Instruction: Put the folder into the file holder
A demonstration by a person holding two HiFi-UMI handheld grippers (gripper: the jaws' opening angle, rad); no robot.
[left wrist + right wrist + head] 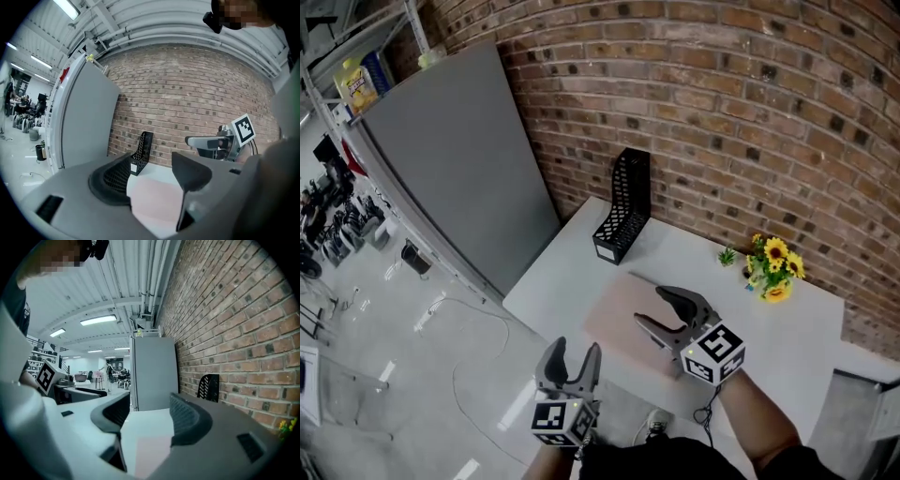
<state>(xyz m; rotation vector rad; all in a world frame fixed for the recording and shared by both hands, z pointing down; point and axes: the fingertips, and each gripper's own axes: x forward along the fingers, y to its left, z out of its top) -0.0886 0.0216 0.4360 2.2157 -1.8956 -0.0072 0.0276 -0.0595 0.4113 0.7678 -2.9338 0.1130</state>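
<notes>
Our left gripper (576, 351) hangs at the near edge of the white surface (811, 323). Its fingers (111, 182) are spread and pinch nothing, and the pink folder (617, 323) lies flat just ahead of them. Our right gripper (653, 307) hovers over the folder, its fingers (186, 420) also spread and empty, with the folder below them. The black holder (624, 204) stands upright well beyond both pairs of fingers, near the brick wall (722, 112).
</notes>
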